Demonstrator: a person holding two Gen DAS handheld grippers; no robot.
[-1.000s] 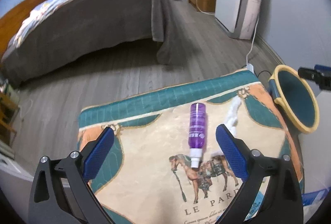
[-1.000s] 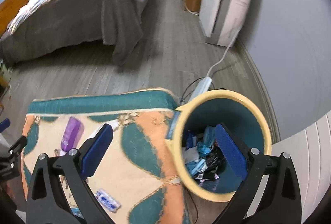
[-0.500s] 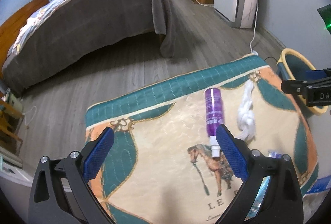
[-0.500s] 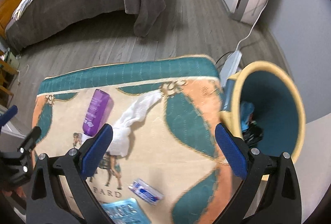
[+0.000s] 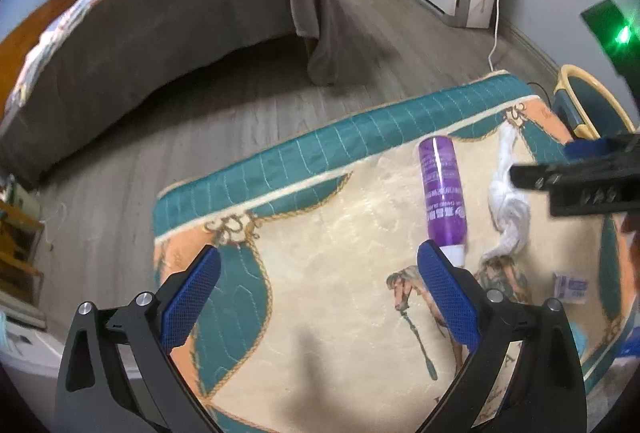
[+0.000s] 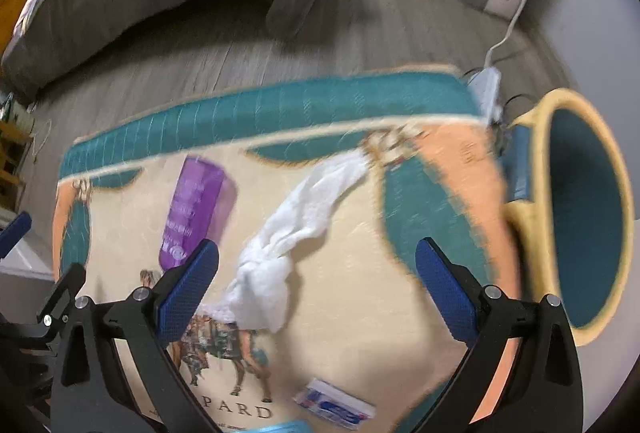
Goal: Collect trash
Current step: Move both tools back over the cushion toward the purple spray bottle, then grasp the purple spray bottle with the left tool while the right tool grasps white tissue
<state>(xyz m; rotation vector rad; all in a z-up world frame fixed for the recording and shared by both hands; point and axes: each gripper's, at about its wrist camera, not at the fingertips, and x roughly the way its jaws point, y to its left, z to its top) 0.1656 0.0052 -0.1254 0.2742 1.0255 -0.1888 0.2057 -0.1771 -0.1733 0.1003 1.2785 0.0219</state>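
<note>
On the surface (image 6: 348,313), under a horse-print cloth, the trash lies spread out: a purple bottle (image 6: 192,213) at 10 o'clock in the right wrist view, a white rag (image 6: 296,229) at centre, a small packet (image 6: 336,407) at 6 o'clock. The bin (image 6: 576,217) stands at 3 o'clock just beside the cloth's edge; its bottom is out of sight, so its contents cannot be made out. The whole right view is blurred. Print on the cloth reads "PARD", its start cut off by the gripper frame. The bottle's label and the packet's print are too small to read. A light blue item at 6 o'clock is cut off by the frame.

The right gripper (image 6: 316,273) hangs over the rag, jaws wide but closing, holding nothing. The left gripper (image 5: 320,293) stands wide open and empty, the bottle's white cap just behind its right pad.
</note>
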